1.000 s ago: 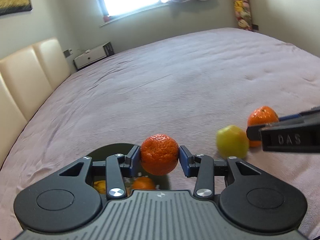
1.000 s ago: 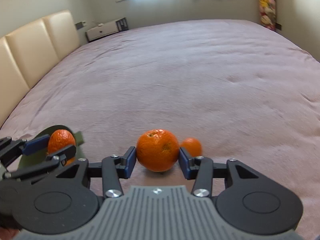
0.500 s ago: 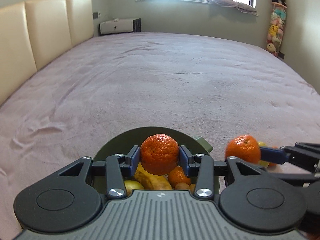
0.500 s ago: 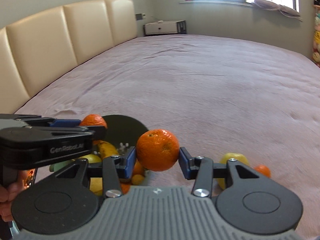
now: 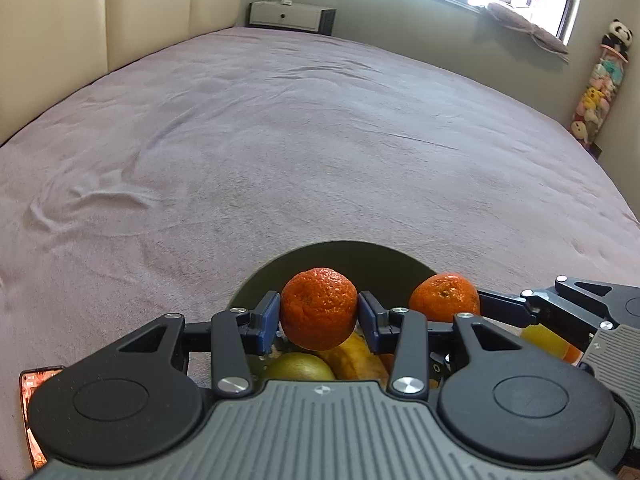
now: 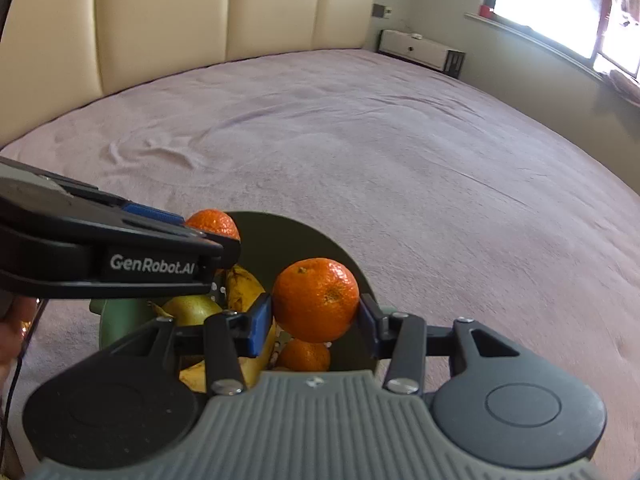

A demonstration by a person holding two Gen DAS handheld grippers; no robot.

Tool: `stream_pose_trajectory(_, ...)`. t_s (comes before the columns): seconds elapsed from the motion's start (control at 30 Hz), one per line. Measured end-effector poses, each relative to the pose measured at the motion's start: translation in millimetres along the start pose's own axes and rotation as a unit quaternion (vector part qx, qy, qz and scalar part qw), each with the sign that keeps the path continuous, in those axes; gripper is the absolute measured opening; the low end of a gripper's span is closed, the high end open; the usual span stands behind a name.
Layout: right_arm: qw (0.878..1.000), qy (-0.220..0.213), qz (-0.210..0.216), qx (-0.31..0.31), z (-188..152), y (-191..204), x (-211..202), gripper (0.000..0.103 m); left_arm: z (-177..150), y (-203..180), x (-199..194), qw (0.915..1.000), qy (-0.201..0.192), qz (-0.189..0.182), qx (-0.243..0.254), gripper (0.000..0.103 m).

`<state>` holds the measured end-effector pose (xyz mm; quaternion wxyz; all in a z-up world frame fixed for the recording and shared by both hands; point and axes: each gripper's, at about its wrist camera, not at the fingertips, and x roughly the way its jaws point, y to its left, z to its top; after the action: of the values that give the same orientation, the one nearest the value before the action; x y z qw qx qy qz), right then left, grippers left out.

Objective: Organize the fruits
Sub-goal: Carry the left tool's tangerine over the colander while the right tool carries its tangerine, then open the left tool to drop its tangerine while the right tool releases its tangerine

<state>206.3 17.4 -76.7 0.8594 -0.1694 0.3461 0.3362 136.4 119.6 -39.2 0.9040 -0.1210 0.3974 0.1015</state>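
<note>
My left gripper [image 5: 319,316] is shut on an orange mandarin [image 5: 319,307] and holds it over a dark green bowl [image 5: 340,254] on the bed. My right gripper [image 6: 314,314] is shut on a second mandarin [image 6: 316,298] over the same bowl [image 6: 304,240]. The bowl holds a banana [image 6: 242,286], a yellow-green apple [image 6: 192,310] and a small mandarin [image 6: 304,356]. In the left wrist view the right gripper's mandarin [image 5: 444,296] shows at the bowl's right rim. In the right wrist view the left gripper's mandarin [image 6: 212,222] shows at the bowl's left rim.
The bowl stands on a wide mauve bedspread [image 5: 320,140]. A cream padded headboard [image 6: 200,20] lies at the far left. A white low cabinet [image 5: 288,16] and a window are at the far wall. A phone [image 5: 30,400] lies at the left edge.
Both grippers have swung left with their mandarins from over the bedspread to above the bowl. The loose apple and small orange on the bed have left the views.
</note>
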Motion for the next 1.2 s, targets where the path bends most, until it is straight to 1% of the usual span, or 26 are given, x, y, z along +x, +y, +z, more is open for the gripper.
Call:
stream_pose_trajectory(0.13, 1.000, 0.015, 0.009, -0.016, 4, 2, 13, 0.043, -1, 9, 6, 0.9996, 0.010, -0.001, -0.026, 0.048)
stream_pose_trajectory(0.37, 0.999, 0.031, 0.015, -0.017, 13, 5, 37, 0.043, -5, 17, 15, 0.9985, 0.024, 0.006, -0.049, 0.048)
stream_pose_trajectory(0.47, 0.999, 0.039, 0.017, -0.026, 14, 9, 45, 0.043, -7, 18, 18, 0.9984, 0.028, 0.014, -0.047, 0.048)
stream_pose_trajectory(0.63, 0.998, 0.051, 0.023, -0.031, 13, 11, 57, 0.043, -9, 18, 23, 0.9980, 0.038, 0.015, -0.048, 0.048)
stream_pose_trajectory(0.73, 0.997, 0.059, 0.025, -0.031, 12, 12, 63, 0.043, -9, 16, 25, 0.9983, 0.037, 0.022, -0.039, 0.048)
stream_pose_trajectory(0.83, 0.998, 0.062, 0.026, -0.021, 12, 10, 67, 0.044, -9, 15, 25, 0.9983, 0.036, 0.026, -0.036, 0.048)
stream_pose_trajectory(1.07, 0.997, 0.069, 0.027, -0.002, 11, 8, 71, 0.044, -10, 17, 27, 0.9974, 0.044, 0.030, -0.049, 0.049)
stream_pose_trajectory(1.2, 0.997, 0.073, 0.026, 0.000, 11, 9, 70, 0.045, -10, 15, 25, 0.9977, 0.043, 0.028, -0.044, 0.049)
